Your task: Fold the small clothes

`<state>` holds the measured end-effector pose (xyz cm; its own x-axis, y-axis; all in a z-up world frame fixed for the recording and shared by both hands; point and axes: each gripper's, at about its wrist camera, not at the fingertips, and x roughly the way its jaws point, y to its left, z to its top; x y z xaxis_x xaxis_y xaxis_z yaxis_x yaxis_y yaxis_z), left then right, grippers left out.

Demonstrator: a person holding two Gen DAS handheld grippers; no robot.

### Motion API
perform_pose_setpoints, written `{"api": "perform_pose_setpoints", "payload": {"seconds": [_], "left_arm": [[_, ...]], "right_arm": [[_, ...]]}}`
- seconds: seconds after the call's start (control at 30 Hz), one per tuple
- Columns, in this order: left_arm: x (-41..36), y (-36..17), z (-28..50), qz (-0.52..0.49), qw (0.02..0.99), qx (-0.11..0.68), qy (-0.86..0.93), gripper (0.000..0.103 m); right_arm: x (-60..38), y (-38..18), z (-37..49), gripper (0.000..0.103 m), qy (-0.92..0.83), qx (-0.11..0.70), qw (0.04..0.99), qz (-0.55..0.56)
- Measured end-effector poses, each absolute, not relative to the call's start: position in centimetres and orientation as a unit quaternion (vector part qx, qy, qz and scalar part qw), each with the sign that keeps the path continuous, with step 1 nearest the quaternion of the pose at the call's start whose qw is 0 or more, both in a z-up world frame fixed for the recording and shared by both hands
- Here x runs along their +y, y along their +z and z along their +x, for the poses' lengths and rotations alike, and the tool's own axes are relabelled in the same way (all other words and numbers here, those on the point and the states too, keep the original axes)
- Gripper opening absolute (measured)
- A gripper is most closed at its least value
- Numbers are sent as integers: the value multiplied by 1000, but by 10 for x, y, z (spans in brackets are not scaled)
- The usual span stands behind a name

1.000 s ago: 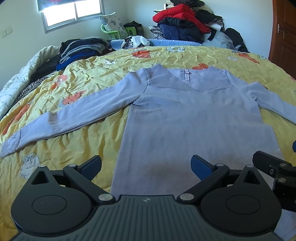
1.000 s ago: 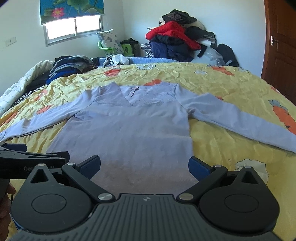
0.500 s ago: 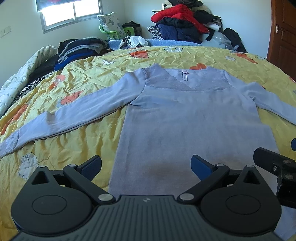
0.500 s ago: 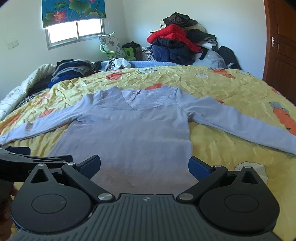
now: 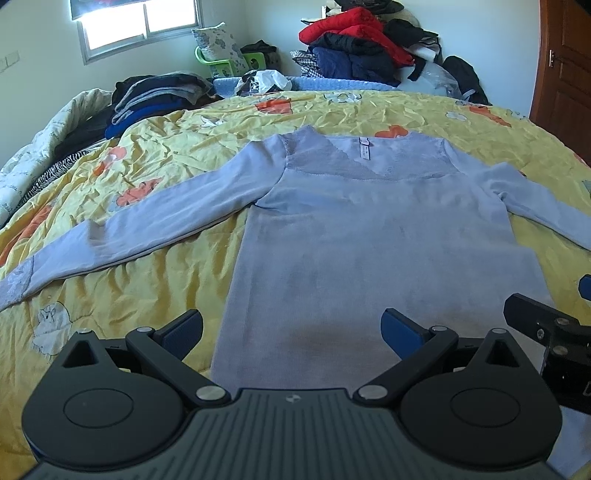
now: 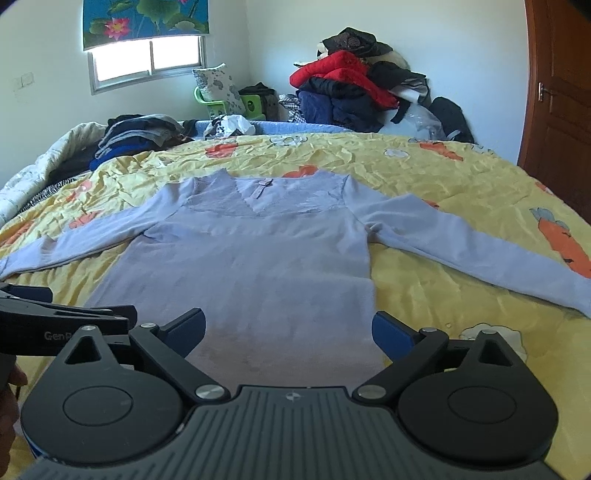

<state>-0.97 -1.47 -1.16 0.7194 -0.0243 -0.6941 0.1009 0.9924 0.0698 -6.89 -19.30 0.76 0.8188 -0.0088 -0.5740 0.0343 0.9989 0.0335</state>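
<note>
With the lilac top (image 5: 369,236) spread flat mid-frame on the bed (image 5: 147,280), both the left gripper (image 5: 291,328) and right gripper (image 6: 288,328) hover wide-jawed and empty, the right's jaws having just narrowed slightly, so a shallow pinch at the hem could snag the yellow cover too.

A home bedroom. A wide bed (image 6: 461,177) fills most of the view, covered by a crumpled yellow quilt (image 5: 155,295) printed with orange carrots and white cartoon animals. Folded dark clothes (image 6: 136,136) are stacked at the bed's far left corner. A heap of red and navy jackets (image 6: 343,92) rises against the white back wall. A window (image 6: 147,62) with a lotus-print blind (image 6: 144,20) sits upper left. A brown wooden door (image 6: 561,110) stands at the right.
</note>
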Motion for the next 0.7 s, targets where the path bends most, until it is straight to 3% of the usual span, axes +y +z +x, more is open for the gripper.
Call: {"api": "perform_pose_setpoints", "payload": {"seconds": [0.7], "left_arm": [[-24,-17,-7,55,921,384,-37,103]], "right_arm": [[-204,3,-69,96,-17,309,950,39]]}}
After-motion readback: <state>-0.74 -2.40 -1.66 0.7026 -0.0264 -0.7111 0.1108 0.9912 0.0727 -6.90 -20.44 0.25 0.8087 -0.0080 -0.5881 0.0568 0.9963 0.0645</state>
